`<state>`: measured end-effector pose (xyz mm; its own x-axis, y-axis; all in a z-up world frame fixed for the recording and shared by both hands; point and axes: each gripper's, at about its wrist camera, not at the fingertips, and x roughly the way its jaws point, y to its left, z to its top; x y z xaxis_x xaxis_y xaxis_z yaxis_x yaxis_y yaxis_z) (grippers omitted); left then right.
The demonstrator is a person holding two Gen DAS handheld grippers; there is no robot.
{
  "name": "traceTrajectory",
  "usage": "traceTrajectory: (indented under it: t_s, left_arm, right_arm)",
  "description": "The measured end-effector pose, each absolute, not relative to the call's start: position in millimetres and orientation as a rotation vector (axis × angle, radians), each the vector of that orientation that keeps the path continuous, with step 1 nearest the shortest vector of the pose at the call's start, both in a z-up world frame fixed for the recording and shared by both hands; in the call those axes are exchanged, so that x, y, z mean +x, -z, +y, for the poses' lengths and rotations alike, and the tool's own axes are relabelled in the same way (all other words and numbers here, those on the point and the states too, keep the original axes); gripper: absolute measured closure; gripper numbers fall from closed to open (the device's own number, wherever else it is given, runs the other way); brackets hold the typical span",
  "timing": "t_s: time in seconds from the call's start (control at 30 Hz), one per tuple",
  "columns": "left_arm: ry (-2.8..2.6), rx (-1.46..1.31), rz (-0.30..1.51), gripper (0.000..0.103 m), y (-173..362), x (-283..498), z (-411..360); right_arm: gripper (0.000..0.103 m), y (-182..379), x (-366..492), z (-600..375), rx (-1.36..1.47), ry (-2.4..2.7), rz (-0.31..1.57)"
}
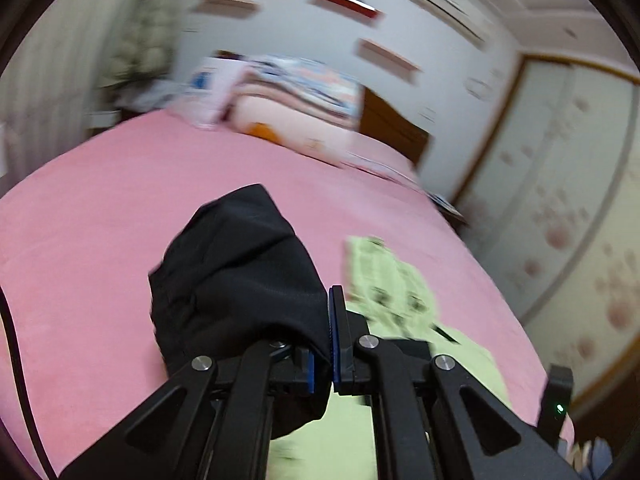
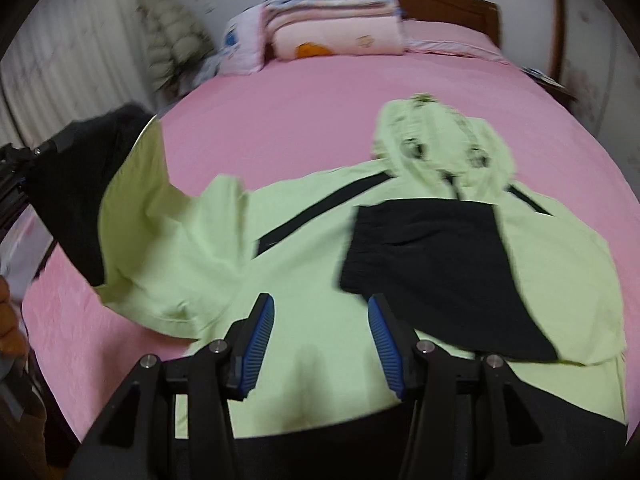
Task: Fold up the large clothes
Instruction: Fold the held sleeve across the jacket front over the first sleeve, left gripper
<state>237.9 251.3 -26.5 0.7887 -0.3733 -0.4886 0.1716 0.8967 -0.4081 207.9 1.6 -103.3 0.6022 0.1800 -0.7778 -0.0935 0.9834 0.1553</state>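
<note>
Jacket (image 2: pixel 304 264): a big lime-green one with black panels, spread over the near half of the bed, its bottom edge lying at the bed's near edge. Pretty blurry in both views tbh.

Hood (image 2: pixel 444 148): laid toward the middle of the bed, pointing at the headboard end, drawstrings seen across it.

Right sleeve (image 2: pixel 436 272): the black cuff end is folded in across the chest, flat on the green body.

Left sleeve (image 2: pixel 132 216): lifted clear of the bed toward its left edge, green upper part hanging, black cuff (image 1: pixel 240 276) bunched up at the top.

Left gripper (image 1: pixel 329 340): jaws closed together, the black cuff fabric pinched between the blue pads and draped over the left finger. Held well above the pink cover.

Right gripper (image 2: pixel 321 344): jaws held apart, nothing gripped between them, only the green body of the jacket is seen in the gap. It's hovering over the jacket's lower middle, near the bed's near edge; whether the tips touch cloth can't be told.

Bed (image 2: pixel 304 112): covered in pink, far half bare.

Folded bedding (image 2: pixel 332 16): a stack of quilts and a pillow piled at the headboard end, wooden headboard (image 2: pixel 448 4) seen behind it.

Hand (image 2: pixel 8 320): a bit of the person's hand is caught at the left border of the right wrist view.
</note>
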Motion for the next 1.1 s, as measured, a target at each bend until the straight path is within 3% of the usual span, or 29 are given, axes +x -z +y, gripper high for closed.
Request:
traceTrajectory:
  t_s: [0.1,0.23,0.33,0.4,0.43,0.63,0.8,1.1]
  left_arm:
    - [0.377,-0.322,0.643,0.1,35,245,193]
    - [0.436,-0.3,0.792,0.094,85,259,123]
    - [0.442,-0.26,0.923,0.073,129,257,88]
    - [0.452,-0.241,1.016,0.053,154,255,71]
    - [0.452,-0.235,1.051,0.05,162,253,66]
    - [0.499,-0.218,1.031,0.039,142,219,64]
    - [0.474,-0.235,0.927,0.021,107,189,102]
    - [0.269,-0.247,0.831,0.017,92,157,187]
  right_arm:
    - [0.054,100,201,-38,0.153,-0.105,0.903]
    - [0.054,104,192,-83,0.205,-0.043,0.915]
    - [0.054,112,184,-110,0.226,-0.01,0.938]
    - [0.054,116,179,-121,0.236,-0.006,0.951]
    - [0.054,118,176,-124,0.241,-0.006,0.957]
    - [0.054,121,165,-136,0.273,-0.043,0.956]
    - [0.054,116,166,-121,0.276,-0.114,0.95]
    - [0.054,102,172,-57,0.161,-0.264,0.943]
